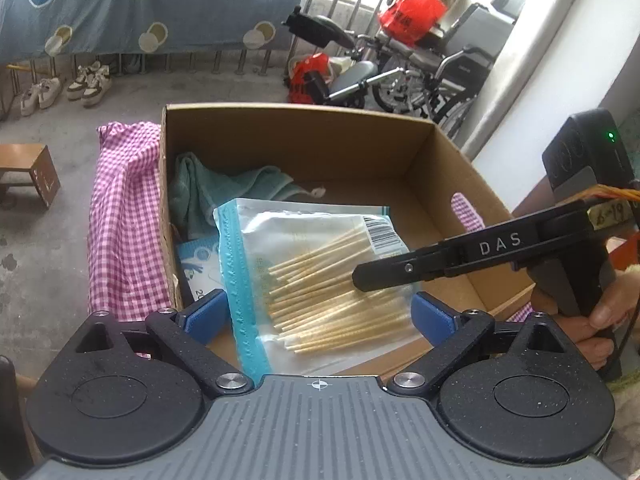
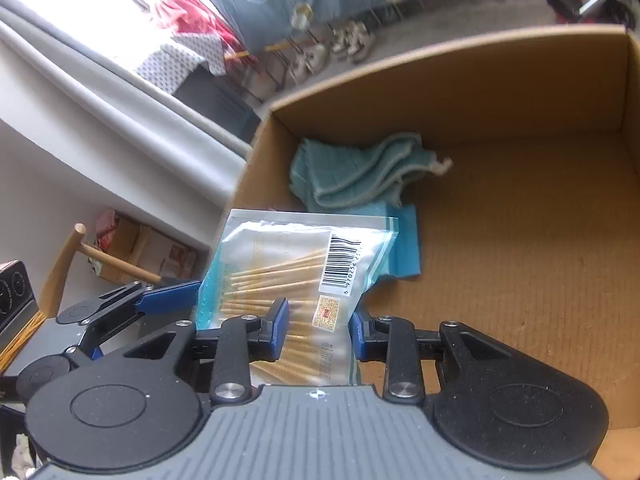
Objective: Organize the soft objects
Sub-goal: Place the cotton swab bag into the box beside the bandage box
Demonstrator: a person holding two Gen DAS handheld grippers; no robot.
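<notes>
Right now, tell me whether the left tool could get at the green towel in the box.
Probably not directly. The bag of swabs sits between the left tool's open fingers and blocks the line to the green towel at the back of the cardboard box; the right tool grips that bag.

Balcony clutter beyond the work area

A folded wheelchair (image 1: 420, 76) stands by the railing with a red plastic bag (image 1: 412, 12) above it — pale sneakers (image 1: 90, 82) line the concrete floor (image 1: 44, 264), under a hanging blue dotted sheet (image 1: 132, 4); a small wooden stool (image 1: 28, 172) sits left.
</notes>
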